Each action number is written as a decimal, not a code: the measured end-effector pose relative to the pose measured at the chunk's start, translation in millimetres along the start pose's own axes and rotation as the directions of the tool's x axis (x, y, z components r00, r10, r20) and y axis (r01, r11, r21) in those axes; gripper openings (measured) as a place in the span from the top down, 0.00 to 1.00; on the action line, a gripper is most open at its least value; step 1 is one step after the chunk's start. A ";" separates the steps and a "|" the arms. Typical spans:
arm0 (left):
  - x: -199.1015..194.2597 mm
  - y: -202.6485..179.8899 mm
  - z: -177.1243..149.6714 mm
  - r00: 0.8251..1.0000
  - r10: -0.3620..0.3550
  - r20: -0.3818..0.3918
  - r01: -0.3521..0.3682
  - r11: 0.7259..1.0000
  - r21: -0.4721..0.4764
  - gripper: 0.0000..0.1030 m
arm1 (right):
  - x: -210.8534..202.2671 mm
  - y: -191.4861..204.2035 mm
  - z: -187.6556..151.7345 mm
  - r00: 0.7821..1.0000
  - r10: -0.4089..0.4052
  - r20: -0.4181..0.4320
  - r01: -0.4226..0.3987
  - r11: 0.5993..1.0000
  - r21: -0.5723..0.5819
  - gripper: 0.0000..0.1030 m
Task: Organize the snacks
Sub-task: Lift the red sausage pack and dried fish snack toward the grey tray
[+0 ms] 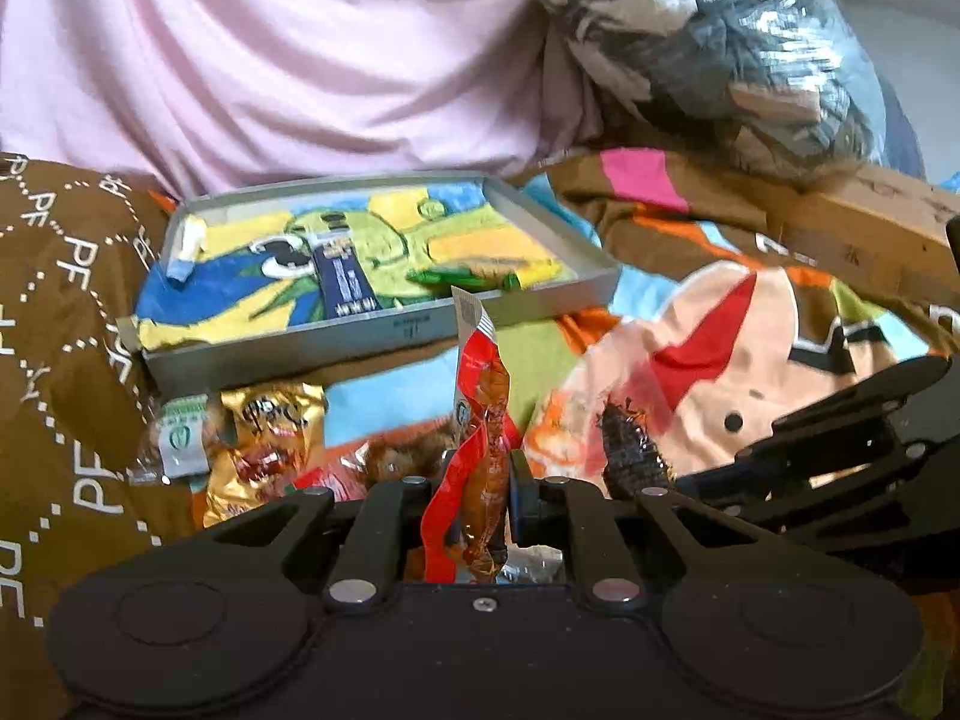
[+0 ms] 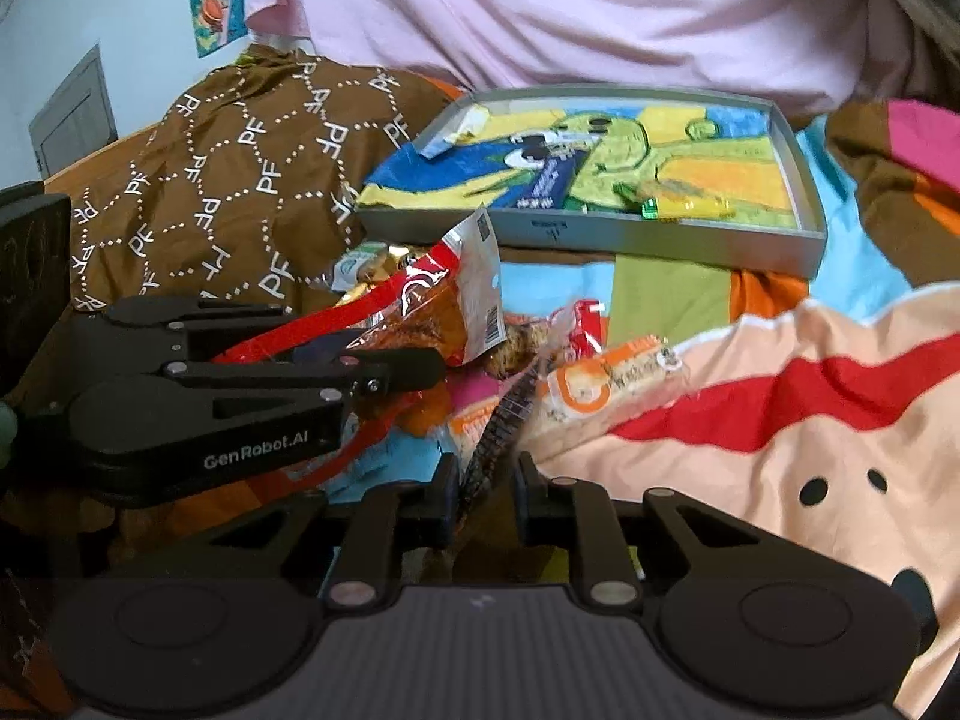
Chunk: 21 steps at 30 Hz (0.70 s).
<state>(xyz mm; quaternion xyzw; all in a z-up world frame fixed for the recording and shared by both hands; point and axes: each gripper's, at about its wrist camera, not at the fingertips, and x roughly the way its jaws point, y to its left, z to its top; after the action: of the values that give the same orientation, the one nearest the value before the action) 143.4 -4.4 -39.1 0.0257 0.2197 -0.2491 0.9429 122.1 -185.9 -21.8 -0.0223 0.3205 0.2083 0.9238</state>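
Cartoon bedspread (image 2: 810,396); grey tray (image 2: 804,180) beyond snack pile. Left gripper (image 1: 480,474) clamps red packet (image 1: 480,396); right gripper (image 2: 485,480) nips dark wrapper (image 2: 501,420). Risk: thin wrappers slipping before tray.

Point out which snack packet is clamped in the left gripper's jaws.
The red packet with the orange-brown snack inside, standing upright in the left gripper. The gold packet and the others lie loose on the blanket.

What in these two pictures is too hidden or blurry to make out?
- Left wrist view: lower end of the red snack packet, hidden behind the left gripper.
- Right wrist view: what the dark ridged packet contains; the right gripper covers its lower end.
- Both views: small print on the grey tray, blurred.
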 end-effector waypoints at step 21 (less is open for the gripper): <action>-18.7 6.2 8.6 0.990 0.010 0.140 0.000 0.997 -0.071 0.85 | -3.9 7.2 1.6 0.999 0.000 0.036 0.001 0.999 -0.048 0.87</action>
<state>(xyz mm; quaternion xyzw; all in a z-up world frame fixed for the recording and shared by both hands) 135.3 8.2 -23.7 -0.0246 0.1617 -0.2399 0.9569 117.4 -180.5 -17.4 -0.0410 0.2988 0.2162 0.9286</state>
